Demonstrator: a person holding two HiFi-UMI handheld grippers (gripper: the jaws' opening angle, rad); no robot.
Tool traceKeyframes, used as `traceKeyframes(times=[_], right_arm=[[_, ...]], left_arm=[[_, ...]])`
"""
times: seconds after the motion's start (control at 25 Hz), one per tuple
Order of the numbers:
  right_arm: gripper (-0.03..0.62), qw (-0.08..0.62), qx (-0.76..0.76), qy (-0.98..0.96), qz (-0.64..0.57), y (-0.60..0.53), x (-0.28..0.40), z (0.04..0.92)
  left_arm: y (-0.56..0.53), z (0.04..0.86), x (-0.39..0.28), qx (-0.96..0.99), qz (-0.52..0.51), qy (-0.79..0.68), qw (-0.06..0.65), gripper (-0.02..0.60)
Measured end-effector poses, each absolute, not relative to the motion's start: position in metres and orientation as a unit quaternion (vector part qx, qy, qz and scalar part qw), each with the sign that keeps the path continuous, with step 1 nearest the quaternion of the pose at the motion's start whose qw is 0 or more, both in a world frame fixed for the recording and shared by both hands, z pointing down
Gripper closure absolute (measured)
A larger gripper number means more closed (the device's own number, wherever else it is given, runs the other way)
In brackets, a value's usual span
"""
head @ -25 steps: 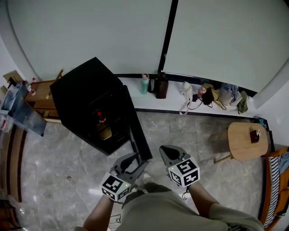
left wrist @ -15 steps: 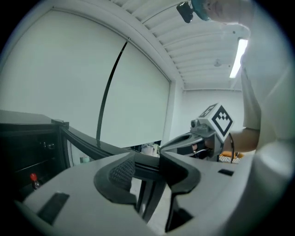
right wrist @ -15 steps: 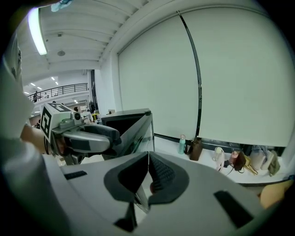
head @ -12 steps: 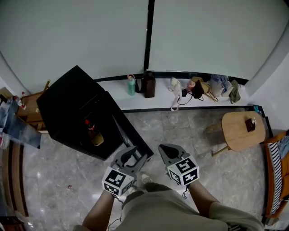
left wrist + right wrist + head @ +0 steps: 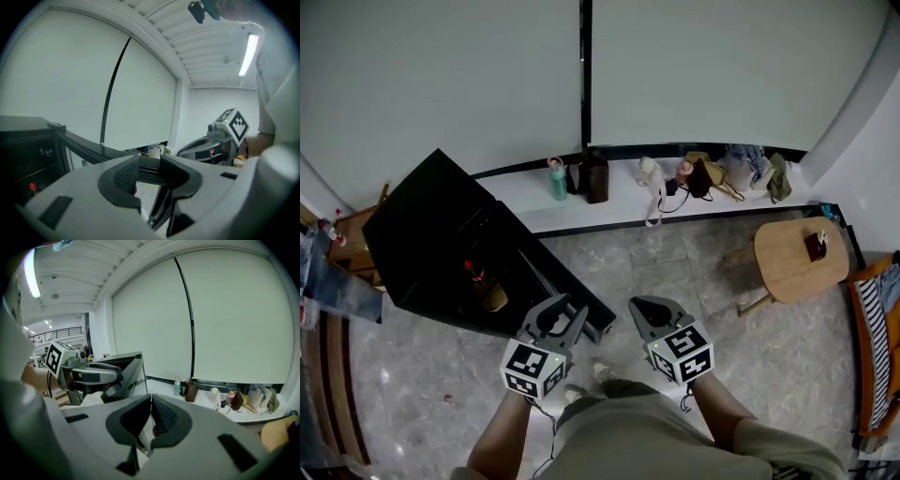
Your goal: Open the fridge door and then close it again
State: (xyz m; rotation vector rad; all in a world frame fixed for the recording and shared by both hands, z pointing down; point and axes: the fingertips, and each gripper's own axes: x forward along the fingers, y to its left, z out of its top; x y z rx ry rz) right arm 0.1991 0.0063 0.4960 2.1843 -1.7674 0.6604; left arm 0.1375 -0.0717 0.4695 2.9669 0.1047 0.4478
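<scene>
The black fridge (image 5: 422, 234) stands at the left with its door (image 5: 567, 291) swung open toward me. A red-capped bottle (image 5: 469, 272) shows inside. My left gripper (image 5: 561, 317) is at the door's free edge. In the left gripper view the door's top edge (image 5: 79, 143) runs in between the jaws, which are closing, and a gap still shows beside the pads (image 5: 125, 176). My right gripper (image 5: 649, 317) hangs just right of the door, shut and empty, with its pads (image 5: 161, 417) together. Each gripper sees the other: the right gripper (image 5: 206, 145) and the left gripper (image 5: 93, 373).
A white ledge (image 5: 609, 211) along the wall carries a green bottle (image 5: 557, 178), a dark bag (image 5: 595, 178) and several other bags. A round wooden table (image 5: 797, 261) stands at the right, a striped chair (image 5: 877, 347) beyond it. Wooden furniture (image 5: 347, 239) sits left of the fridge.
The head view has swung, so the fridge and ledge sit further left. My left gripper has shifted left at the door's edge and its jaws have narrowed. The right gripper stays shut.
</scene>
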Motion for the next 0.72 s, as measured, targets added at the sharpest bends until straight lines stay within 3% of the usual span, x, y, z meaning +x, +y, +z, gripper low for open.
traceKeyframes(times=[0.52,0.72], right_arm=[[0.597,0.107,0.781,-0.573,0.224,0.029,0.251,0.496],[0.597,0.063,0.794,-0.558,0.234,0.040,0.276,0.493]], left_arm=[[-0.081,0.463,0.192,0.987,0.152,0.012,0.047,0.446],[-0.076,0.473,0.218,0.981,0.192,0.029,0.017,0.456]])
